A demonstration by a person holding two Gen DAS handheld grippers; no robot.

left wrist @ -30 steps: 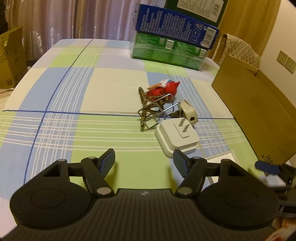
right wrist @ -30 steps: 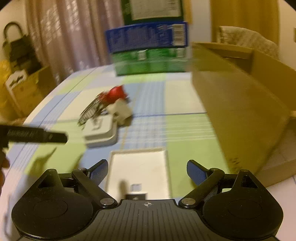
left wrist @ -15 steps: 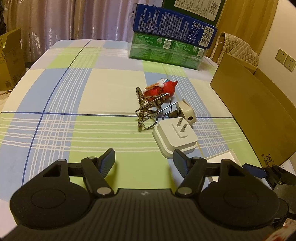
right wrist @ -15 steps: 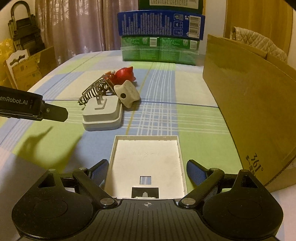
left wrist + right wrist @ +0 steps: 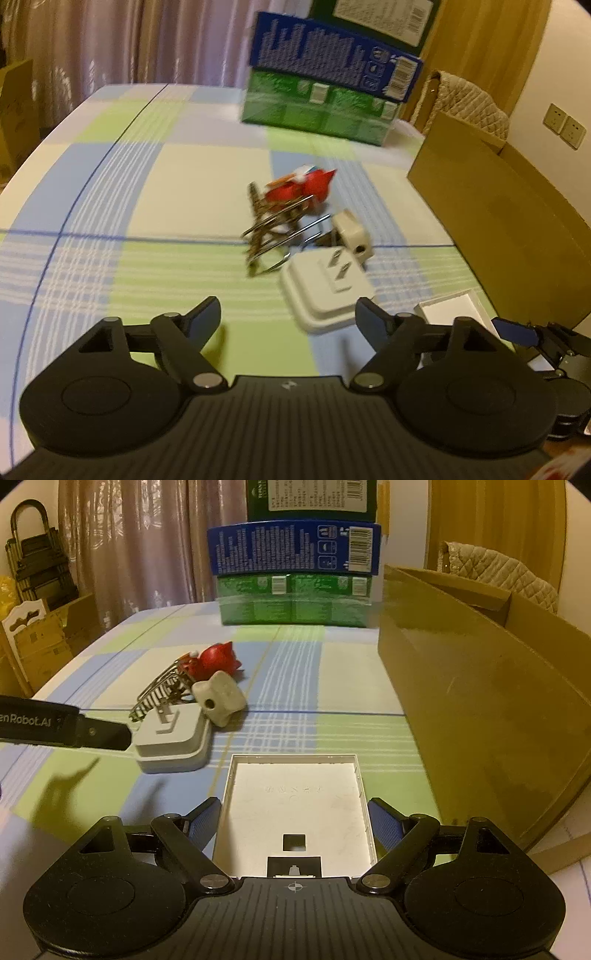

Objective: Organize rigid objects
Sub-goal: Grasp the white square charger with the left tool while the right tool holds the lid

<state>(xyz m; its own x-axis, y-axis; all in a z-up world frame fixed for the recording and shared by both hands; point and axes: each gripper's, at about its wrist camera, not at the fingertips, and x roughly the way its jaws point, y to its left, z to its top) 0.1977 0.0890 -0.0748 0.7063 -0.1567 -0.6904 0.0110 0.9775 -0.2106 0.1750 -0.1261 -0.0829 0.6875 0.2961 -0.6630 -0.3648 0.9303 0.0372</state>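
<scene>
checked tablecloth (image 5: 354,686), curtains (image 5: 147,546) behind; left gripper (image 5: 288,317) opening, empty; right gripper (image 5: 293,821) closing around white plastic tray (image 5: 295,805), not yet touching.

A home room: a checked tablecloth (image 5: 354,672) covers the table, with pink curtains (image 5: 147,546) and a quilted chair (image 5: 502,576) behind.

On the checked tablecloth (image 5: 110,786), a shallow white plastic tray (image 5: 295,812) is placed nearest. A flat white plug adapter (image 5: 171,740) is found to its far left, a beige knob-shaped plug (image 5: 219,698) touching it behind, then a wire rack (image 5: 159,692) and red toy (image 5: 216,661). Stacked cartons (image 5: 293,587) are set farthest; a brown cardboard box (image 5: 480,701) is positioned right.
</scene>
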